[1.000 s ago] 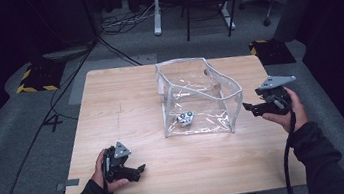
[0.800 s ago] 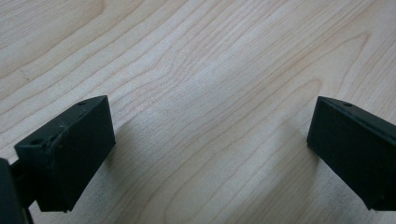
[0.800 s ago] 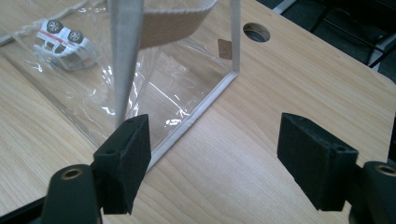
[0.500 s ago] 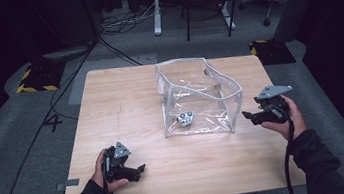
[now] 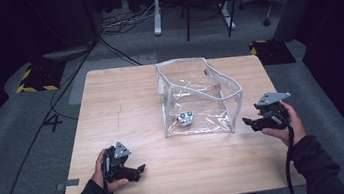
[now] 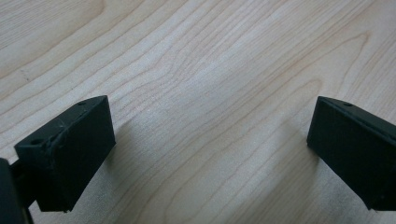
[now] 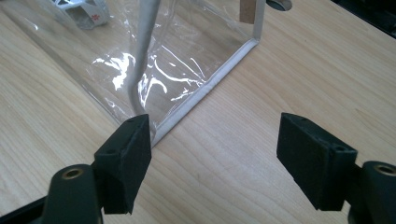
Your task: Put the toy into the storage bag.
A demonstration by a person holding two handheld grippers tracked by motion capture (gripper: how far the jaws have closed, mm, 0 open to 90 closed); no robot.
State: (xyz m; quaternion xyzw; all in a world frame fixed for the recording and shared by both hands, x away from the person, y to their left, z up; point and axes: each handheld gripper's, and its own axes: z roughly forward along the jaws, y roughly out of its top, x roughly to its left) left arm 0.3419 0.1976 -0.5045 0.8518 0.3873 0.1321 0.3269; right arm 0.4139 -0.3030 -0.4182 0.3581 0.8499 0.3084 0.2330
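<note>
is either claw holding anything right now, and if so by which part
Nothing is held. The left claw stands open over bare table; the right claw is open beside the clear bag's near corner, not gripping it.

I see the table (image 5: 125, 103) lit bright from overhead, surroundings dark. White glare on the clear pouch (image 7: 154, 70). Soft shadows under the jaws, gripper views slightly soft.

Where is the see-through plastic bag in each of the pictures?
High view: the clear bag stands mid-table, open at the top.
Left gripper view: bare wooden table between the jaws.
Right gripper view: the bag's bottom corner fills the upper left.
Shared landmark: the pale wood grain.
</note>
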